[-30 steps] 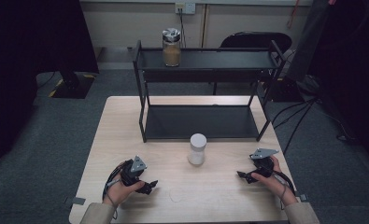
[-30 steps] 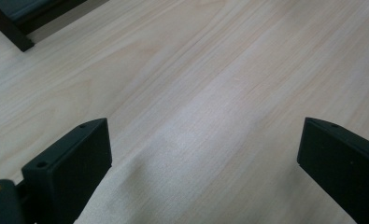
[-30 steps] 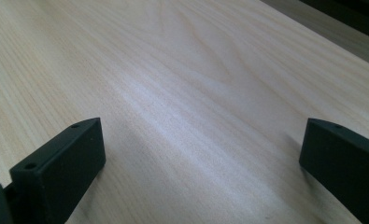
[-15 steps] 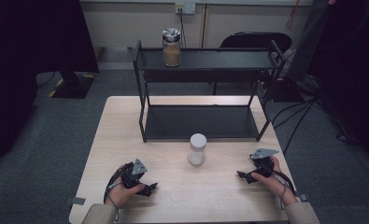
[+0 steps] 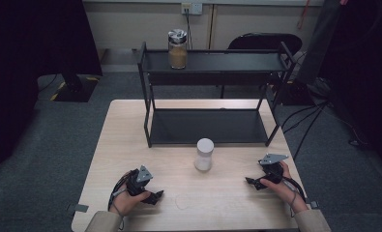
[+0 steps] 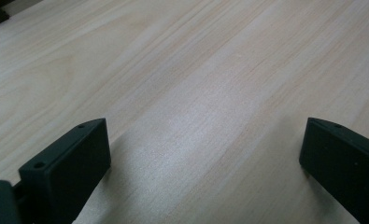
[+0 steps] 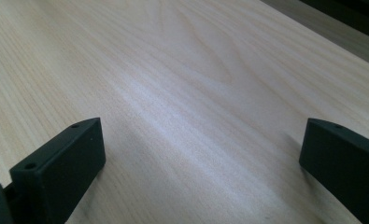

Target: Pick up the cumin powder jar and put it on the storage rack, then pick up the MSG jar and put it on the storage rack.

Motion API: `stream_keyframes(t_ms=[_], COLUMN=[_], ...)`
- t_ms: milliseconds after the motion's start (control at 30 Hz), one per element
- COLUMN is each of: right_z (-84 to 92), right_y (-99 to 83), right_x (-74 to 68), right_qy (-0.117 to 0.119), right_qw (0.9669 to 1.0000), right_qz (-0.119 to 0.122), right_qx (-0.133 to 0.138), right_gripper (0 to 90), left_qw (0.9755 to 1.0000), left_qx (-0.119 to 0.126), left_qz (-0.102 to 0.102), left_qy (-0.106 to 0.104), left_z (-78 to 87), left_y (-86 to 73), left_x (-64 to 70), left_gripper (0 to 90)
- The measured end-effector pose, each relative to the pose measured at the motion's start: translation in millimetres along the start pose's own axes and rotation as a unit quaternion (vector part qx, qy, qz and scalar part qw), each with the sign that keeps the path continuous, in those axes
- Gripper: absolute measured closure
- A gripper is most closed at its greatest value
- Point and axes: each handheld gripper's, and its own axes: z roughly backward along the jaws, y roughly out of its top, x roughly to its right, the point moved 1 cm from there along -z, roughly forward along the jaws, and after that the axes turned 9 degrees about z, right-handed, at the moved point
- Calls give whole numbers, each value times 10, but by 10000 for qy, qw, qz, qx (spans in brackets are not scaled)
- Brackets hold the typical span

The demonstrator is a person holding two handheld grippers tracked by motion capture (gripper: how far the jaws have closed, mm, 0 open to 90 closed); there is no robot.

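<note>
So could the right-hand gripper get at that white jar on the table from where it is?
Probably yes. The right gripper sits open beside the white jar, with bare table between them. The shelf rack stands behind the jar, out of the way.

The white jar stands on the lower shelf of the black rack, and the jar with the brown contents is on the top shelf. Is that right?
Not quite. The high view shows the white jar standing on the table, just in front of the black rack, not on its lower shelf. The jar with the brown contents is indeed on the top shelf.
</note>
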Motion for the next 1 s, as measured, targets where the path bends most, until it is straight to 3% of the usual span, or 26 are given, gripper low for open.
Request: stream_keyframes(t_ms=[233,1000], right_z=[0,0], right_y=[0,0], right_x=[0,-1], right_qy=[0,0], right_qw=[10000,10000], right_qz=[0,0], right_qx=[0,2], right_gripper=[0,0], left_qw=[9999,9999], left_qx=[128,125], left_qz=[9,15], left_qy=[-51,-45], left_z=[-10,-9], left_y=[-58,-58], left_x=[-20,-17], left_gripper=[0,0])
